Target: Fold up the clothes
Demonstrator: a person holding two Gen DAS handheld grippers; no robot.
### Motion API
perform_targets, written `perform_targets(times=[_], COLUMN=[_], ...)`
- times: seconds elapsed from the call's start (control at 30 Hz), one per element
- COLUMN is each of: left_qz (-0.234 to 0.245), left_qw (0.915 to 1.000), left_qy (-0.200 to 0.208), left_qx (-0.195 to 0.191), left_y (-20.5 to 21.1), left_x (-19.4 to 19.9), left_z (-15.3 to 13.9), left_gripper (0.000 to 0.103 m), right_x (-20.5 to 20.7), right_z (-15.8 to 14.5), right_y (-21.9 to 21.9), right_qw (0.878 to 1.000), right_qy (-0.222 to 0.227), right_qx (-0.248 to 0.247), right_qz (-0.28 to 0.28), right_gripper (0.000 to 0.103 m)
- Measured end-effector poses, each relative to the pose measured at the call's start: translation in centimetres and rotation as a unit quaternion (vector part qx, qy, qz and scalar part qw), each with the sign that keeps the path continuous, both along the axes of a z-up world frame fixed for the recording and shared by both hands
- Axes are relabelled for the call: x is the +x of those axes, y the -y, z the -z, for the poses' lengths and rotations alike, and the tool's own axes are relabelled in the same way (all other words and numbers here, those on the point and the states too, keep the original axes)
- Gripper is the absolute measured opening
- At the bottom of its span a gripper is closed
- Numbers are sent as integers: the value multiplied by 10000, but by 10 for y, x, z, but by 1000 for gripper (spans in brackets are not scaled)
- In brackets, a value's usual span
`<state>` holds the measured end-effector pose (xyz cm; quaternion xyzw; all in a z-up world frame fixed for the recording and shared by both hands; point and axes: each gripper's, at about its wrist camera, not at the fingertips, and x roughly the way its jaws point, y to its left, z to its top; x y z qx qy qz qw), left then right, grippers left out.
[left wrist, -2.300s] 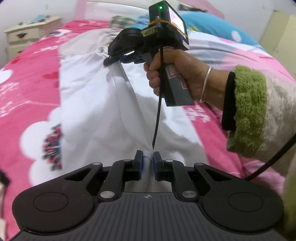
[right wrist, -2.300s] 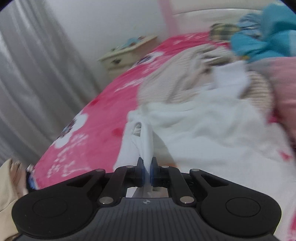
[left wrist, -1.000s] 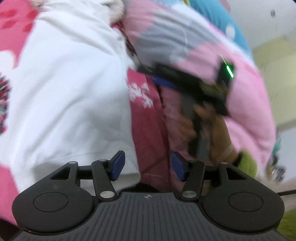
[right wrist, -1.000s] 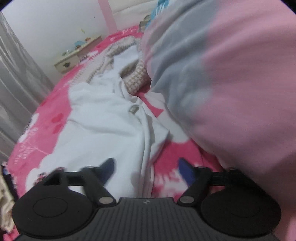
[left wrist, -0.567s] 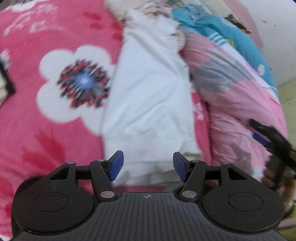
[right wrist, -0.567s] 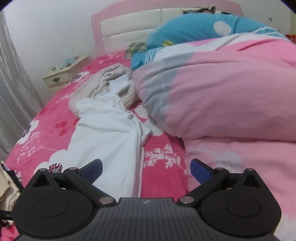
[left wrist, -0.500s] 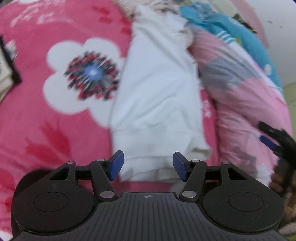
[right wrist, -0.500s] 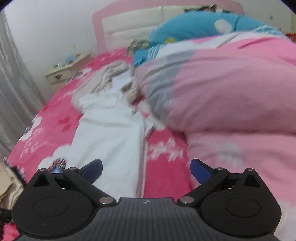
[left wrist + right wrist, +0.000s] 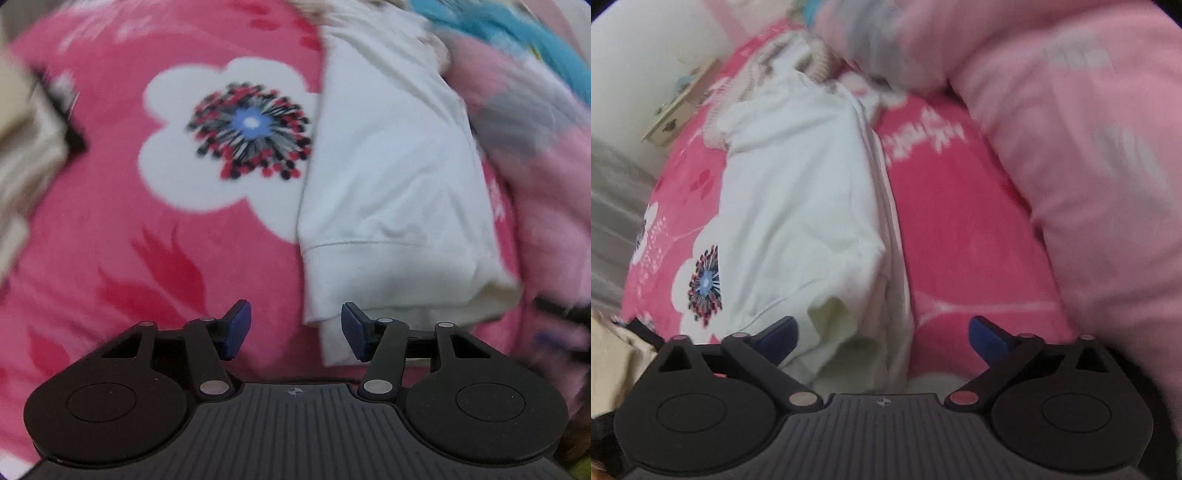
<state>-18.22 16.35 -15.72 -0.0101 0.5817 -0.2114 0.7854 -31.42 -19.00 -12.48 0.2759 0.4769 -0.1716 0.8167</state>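
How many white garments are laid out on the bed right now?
1: a white sweatshirt lies lengthwise on the pink floral blanket, its ribbed hem nearest both grippers, beside the pink duvet. A beige knit lies beyond it; more may be hidden.

The left gripper (image 9: 296, 329) points steeply down, its jaws closing with nothing pressed between the pads. The right gripper (image 9: 882, 338) angles down, jaws spread wide.
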Motion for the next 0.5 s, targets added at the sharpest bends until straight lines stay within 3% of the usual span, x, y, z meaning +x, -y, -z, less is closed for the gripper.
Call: perform_targets(times=[0.13, 0.2, 0.23, 0.4, 0.5], left_qz=[1116, 1470, 1620, 1961, 2200], left_qw=[9904, 9839, 9805, 9649, 9552], left_qy=[436, 447, 380, 394, 644], left_qx=[691, 908, 1047, 1700, 1872], left_y=[32, 43, 48, 61, 68], left_x=[-10, -13, -14, -16, -20], left_z=[8, 16, 21, 35, 37], left_gripper=[43, 41, 35, 17, 16], right_x=[12, 15, 17, 21, 22], right_z=[-3, -6, -8, -12, -9], right_y=[-20, -28, -30, -30, -25], right_qw=[9887, 9793, 9767, 9747, 9782], right_qy=[-170, -169, -167, -77, 13], right_qx=[-1078, -1549, -1652, -1665, -1484], right_qz=[-1031, -1289, -1363, -1489, -1455], right_gripper=[103, 102, 101, 83, 75])
